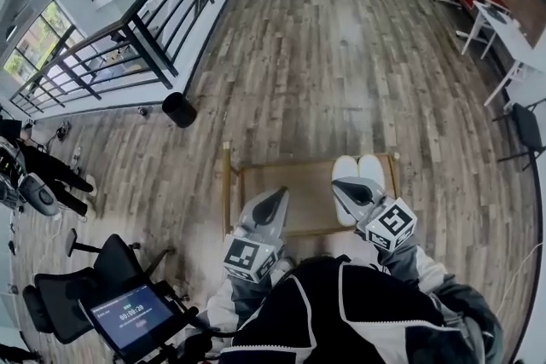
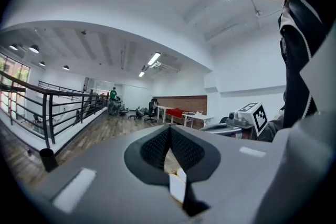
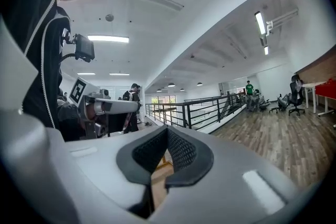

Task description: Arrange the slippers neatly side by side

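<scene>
Lying side by side, the two white slippers (image 1: 359, 170) are resting on the low wooden table (image 1: 300, 187), just past the tip of the right gripper (image 1: 345, 187). They are touching along their sides, so the job is looking about done. That may be why both tools are holding nothing. The right gripper is pointing forward with its jaws pressed together. The left gripper (image 1: 275, 202) is hanging well apart from the slippers, its jaws pressed together too. Both are staying close to the person's body.
</scene>
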Tool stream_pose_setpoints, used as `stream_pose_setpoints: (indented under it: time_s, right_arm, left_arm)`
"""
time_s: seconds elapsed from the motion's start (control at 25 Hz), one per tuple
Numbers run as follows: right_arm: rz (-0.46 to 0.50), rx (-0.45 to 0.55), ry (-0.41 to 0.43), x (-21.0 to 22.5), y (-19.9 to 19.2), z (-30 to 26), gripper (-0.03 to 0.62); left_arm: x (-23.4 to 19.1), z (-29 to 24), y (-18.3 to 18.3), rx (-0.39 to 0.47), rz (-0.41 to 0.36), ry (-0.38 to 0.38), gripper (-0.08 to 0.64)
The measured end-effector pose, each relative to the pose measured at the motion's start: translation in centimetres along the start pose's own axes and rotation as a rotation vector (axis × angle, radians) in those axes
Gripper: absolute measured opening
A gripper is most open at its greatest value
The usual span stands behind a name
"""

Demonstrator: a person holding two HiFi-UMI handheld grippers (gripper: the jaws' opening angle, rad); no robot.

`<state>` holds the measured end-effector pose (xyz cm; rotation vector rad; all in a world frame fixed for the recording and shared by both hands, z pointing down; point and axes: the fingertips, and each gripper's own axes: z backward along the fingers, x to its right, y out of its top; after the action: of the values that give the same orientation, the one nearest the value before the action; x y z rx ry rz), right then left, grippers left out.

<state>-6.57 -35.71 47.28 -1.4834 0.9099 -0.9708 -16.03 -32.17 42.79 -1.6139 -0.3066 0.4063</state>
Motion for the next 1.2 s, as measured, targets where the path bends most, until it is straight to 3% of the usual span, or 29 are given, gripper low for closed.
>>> stream_pose_setpoints:
  time_s: [0.28, 0.68, 1.2]
  right_arm:
    - [0.02, 0.005, 0.016, -1.6, 1.0, -2.4, 0.0]
    - [0.058, -0.015, 0.01, -2.5, 0.8, -4.5, 0.0]
    - [0.068, -0.029, -0.009, -2.0, 1.3, -4.3, 0.0]
  left_arm:
    - [-3.2, 4.5, 0.1, 0.018, 0.019, 0.088, 0.012]
    - [-5.3, 5.1, -0.9, 0.03, 0.095, 0.092, 0.012]
    - [-5.7, 4.6, -0.4, 0.036, 0.12, 0.085, 0.012]
